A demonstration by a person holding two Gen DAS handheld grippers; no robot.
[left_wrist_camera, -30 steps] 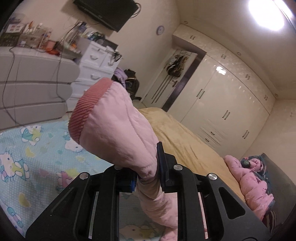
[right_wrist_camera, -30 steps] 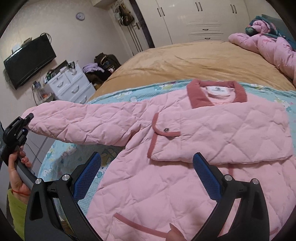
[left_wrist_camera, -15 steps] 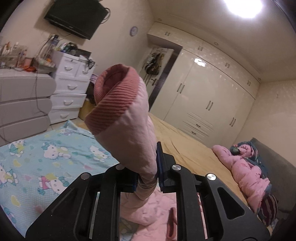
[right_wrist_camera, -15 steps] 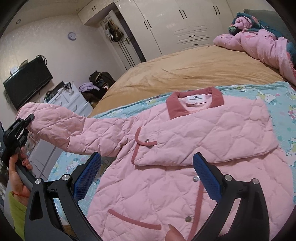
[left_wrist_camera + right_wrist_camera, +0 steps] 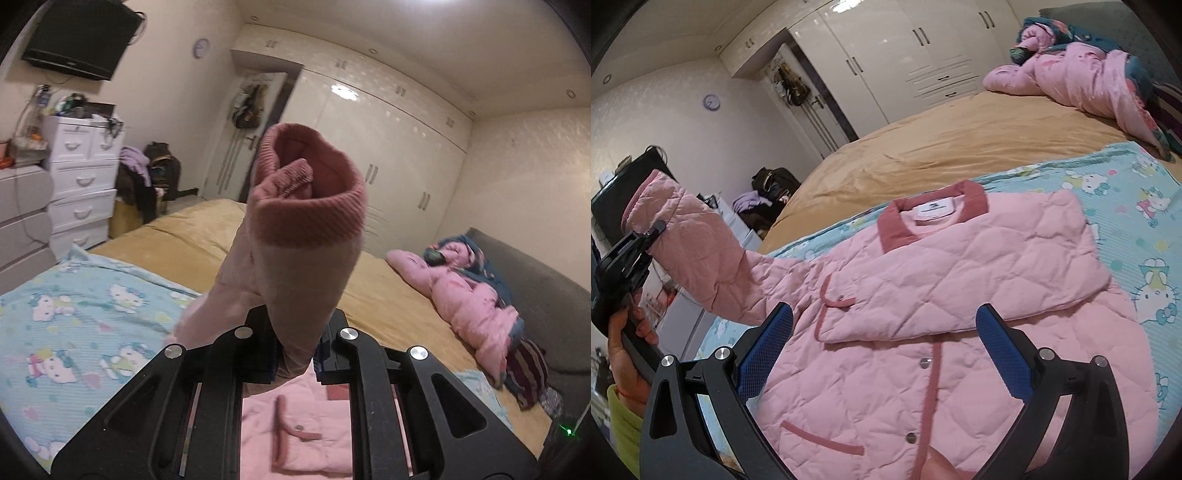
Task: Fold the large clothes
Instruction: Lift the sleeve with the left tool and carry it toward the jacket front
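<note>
Legible text: none. A white neck label [image 5: 937, 211] inside the collar of the pink quilted jacket [image 5: 923, 295] carried a dark printed mark and a line of lettering, too small to read. The television [image 5: 79, 40] bore a small maker's mark on its lower edge, illegible. The wall clock [image 5: 711, 102] showed a dial whose numerals could not be made out.

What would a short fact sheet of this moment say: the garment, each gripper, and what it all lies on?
garment: pink quilted jacket, front up, one sleeve already folded across the chest
left gripper: shut on the other sleeve, near its cuff, lifted off the bed
right gripper: open, empty, above the jacket
surface: cartoon-cat sheet over a tan bedspread
</note>
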